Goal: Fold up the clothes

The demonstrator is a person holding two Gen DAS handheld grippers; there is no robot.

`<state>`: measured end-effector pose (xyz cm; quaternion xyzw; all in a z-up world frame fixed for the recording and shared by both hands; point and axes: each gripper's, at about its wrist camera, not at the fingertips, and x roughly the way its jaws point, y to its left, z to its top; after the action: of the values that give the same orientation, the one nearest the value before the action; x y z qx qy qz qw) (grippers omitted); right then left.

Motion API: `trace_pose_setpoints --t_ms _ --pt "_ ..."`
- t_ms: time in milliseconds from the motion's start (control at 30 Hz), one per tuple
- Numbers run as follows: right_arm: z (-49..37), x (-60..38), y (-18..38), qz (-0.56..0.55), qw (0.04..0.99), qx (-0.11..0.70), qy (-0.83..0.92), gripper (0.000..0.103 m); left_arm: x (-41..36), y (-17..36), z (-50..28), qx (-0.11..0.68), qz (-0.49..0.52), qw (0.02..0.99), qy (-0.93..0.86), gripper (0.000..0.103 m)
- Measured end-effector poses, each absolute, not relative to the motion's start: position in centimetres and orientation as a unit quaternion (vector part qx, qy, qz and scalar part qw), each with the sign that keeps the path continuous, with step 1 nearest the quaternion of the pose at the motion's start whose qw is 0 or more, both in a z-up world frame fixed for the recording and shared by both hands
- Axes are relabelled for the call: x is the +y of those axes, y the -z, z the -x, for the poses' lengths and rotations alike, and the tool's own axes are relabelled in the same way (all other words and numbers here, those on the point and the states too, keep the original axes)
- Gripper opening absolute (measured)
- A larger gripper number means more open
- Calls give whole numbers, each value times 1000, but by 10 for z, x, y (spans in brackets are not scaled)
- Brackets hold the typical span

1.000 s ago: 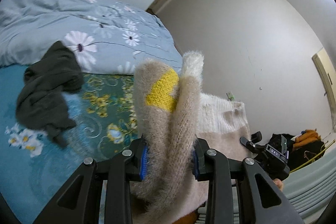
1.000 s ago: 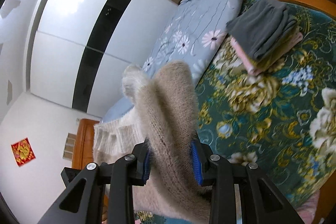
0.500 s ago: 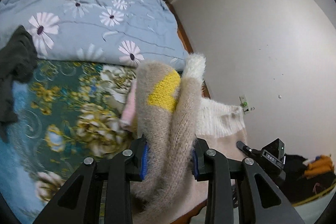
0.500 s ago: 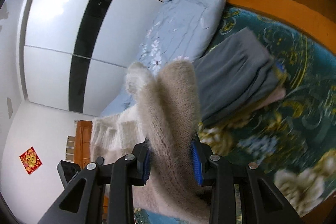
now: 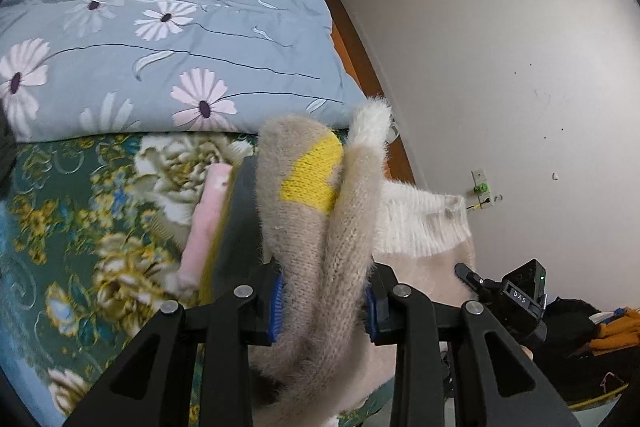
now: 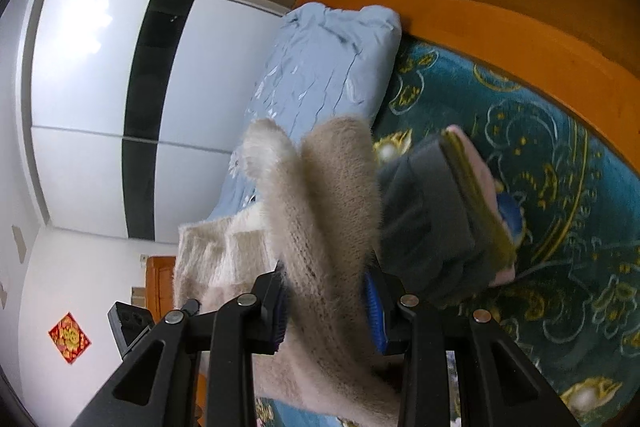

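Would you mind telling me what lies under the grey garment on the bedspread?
Under the grey garment the edges of a yellow-green layer and a pink one show, stacked on the floral bedspread. Their full extent is covered, so what they are stays unclear.

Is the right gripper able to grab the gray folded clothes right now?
Probably not. The right gripper is already shut on the fuzzy beige sweater, so its jaws are full, though the gray clothes lie just beyond it.
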<state>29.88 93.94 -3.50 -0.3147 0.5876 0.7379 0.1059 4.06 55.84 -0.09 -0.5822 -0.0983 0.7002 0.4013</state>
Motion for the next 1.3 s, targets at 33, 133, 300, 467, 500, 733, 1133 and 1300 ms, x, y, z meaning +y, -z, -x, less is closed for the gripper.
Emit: trace_pose_setpoints --t_ms 33,133,300,467,500,733,1133,1300 --pt "-294 943 37 316 108 587 -738 34 563 6 -35 -99 585 402 -698 32" --pt "-280 956 55 324 120 590 -730 34 573 34 -13 -106 598 399 -687 32" --pt "-269 965 103 352 154 604 -698 34 579 94 5 -110 646 376 -656 32" --pt "-274 973 150 354 179 632 -666 35 557 153 15 -155 680 338 -632 33" --pt "-275 973 154 350 178 636 -664 36 552 163 17 -171 685 333 -625 33" --pt "-271 972 152 352 169 637 -665 42 552 164 25 -183 695 317 -619 39" --pt "-288 966 76 375 233 509 -739 52 538 79 7 -91 637 306 -702 50" --pt "-265 920 46 409 172 417 -793 53 566 62 -32 6 602 357 -715 53"
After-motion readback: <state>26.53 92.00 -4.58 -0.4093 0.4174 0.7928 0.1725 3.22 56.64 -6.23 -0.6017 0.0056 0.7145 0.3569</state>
